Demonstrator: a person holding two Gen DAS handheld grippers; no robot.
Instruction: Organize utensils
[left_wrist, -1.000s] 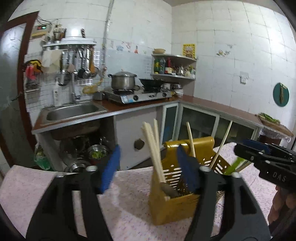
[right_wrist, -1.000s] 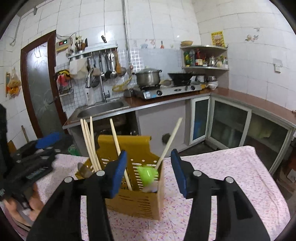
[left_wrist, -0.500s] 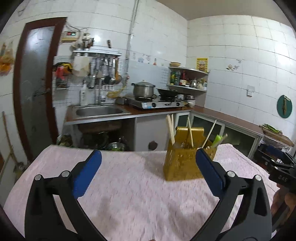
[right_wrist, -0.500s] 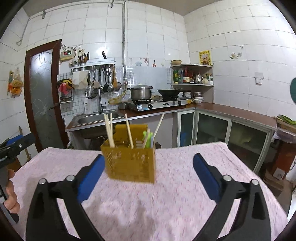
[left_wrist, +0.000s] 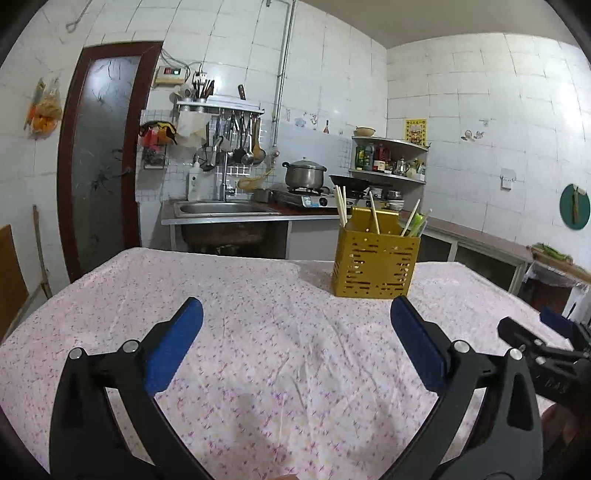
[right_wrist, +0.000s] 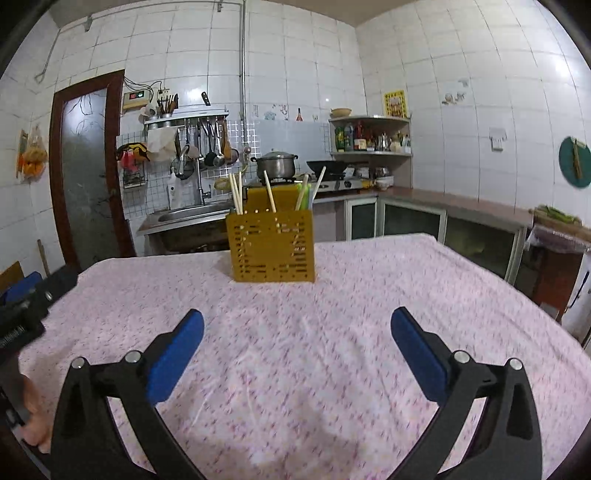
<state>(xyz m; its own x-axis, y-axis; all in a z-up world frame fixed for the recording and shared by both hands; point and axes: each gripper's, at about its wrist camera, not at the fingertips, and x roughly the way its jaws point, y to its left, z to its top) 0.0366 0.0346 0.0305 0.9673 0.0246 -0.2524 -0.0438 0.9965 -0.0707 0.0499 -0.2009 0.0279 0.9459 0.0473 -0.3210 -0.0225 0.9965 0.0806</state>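
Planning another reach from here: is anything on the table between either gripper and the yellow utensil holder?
Nothing visible. Only bare pink tablecloth lies between the open right gripper and the yellow utensil holder, and likewise ahead of the open left gripper. Neither holds anything.

I see a desk (left_wrist: 258, 332) covered by a pink speckled cloth (right_wrist: 332, 350), lightly creased. One thing stands directly on it, toward the far edge: a yellow perforated utensil holder (right_wrist: 271, 249), upright, with chopsticks (right_wrist: 235, 194) and green utensils (right_wrist: 303, 194) poking out.
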